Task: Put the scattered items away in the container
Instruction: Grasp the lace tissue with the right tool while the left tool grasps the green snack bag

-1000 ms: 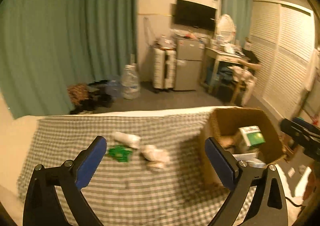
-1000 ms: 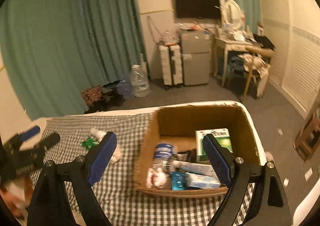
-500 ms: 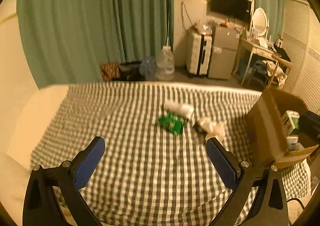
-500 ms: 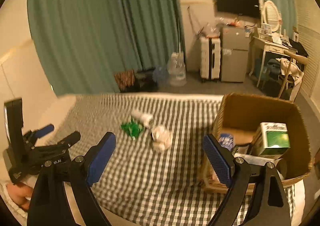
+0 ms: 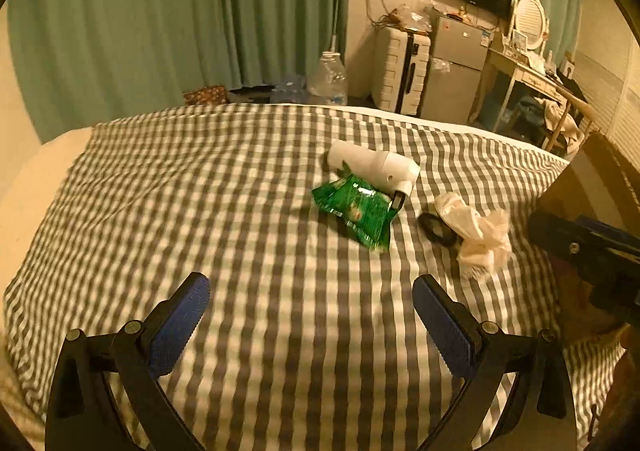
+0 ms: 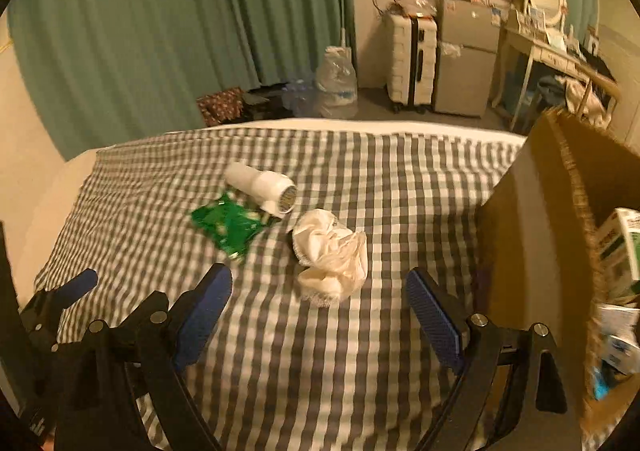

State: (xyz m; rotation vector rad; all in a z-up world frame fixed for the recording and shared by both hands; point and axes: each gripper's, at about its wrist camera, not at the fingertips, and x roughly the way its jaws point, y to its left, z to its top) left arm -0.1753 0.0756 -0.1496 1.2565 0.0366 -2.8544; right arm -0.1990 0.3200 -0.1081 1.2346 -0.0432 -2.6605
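On the checked bedspread (image 5: 240, 191) lie a white hair dryer (image 5: 372, 165) (image 6: 262, 185), a green snack bag (image 5: 356, 207) (image 6: 228, 223) partly under it, a black ring (image 5: 438, 229) and a crumpled white cloth (image 5: 478, 231) (image 6: 332, 251). The cardboard box (image 6: 532, 235) stands at the right, with a green-and-white carton (image 6: 622, 247) and other items inside. My left gripper (image 5: 310, 313) is open and empty, short of the snack bag. My right gripper (image 6: 320, 303) is open and empty, just in front of the cloth. The left gripper (image 6: 60, 295) shows at the right wrist view's left edge.
Beyond the bed's far edge are green curtains (image 5: 160, 19), a large water bottle (image 5: 330, 77), a white suitcase (image 5: 400, 69), a small fridge (image 5: 456, 67) and a desk (image 5: 528, 79). The right gripper (image 5: 592, 247) appears at the left wrist view's right edge.
Both grippers have come down and swung left, away from the box, towards the scattered items. The items now look larger and closer. Both stay open and empty.
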